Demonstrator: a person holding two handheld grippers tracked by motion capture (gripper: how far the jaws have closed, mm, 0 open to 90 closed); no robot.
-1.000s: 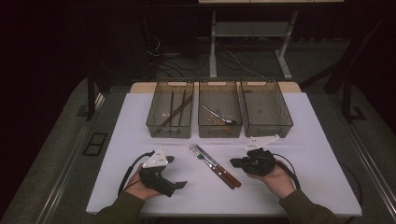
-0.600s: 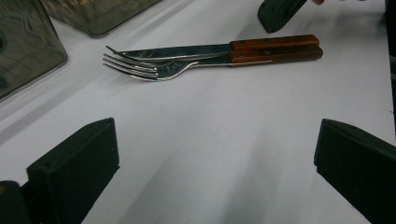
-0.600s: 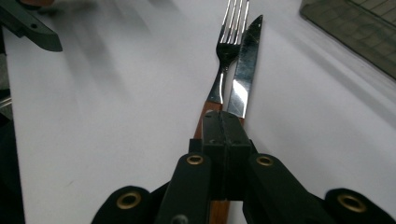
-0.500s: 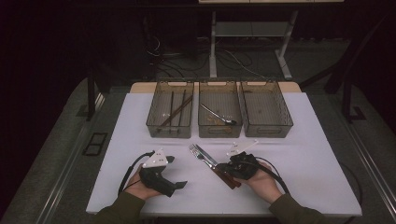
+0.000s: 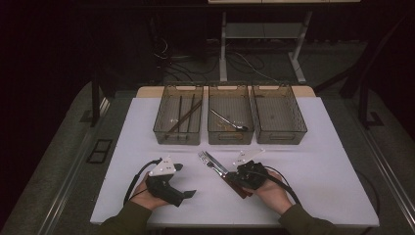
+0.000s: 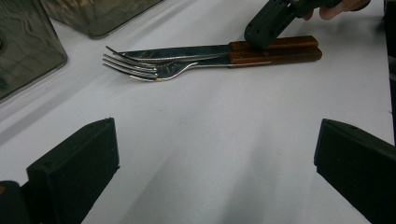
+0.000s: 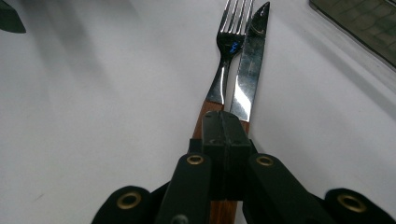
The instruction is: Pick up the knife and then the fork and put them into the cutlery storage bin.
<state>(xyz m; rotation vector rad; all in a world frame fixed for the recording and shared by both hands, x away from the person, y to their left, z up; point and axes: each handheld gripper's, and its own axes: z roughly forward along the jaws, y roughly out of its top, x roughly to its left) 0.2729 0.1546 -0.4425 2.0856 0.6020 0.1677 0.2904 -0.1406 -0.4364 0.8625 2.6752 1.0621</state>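
Cutlery lies mid-table before three bins: a wooden-handled fork (image 7: 227, 51) and steak knife (image 7: 250, 70) side by side. Right gripper (image 7: 224, 128), jaws pressed together, rests its tip on their handles. Left gripper (image 6: 215, 163) sits nearby, jaws spread over bare white table (image 5: 323, 161).

Table (image 5: 318, 161): plain white top. Fork (image 7: 229, 46) and knife (image 7: 250, 70): bright silver metal, reddish-brown wooden handles. Three bins (image 5: 230, 122): smoky translucent grey-brown. Left gripper (image 5: 186, 181) and right gripper (image 5: 234, 177): black, each topped by a pale grey plate; brass-coloured rivets show on the right gripper. Sleeves (image 5: 127, 220): olive green.
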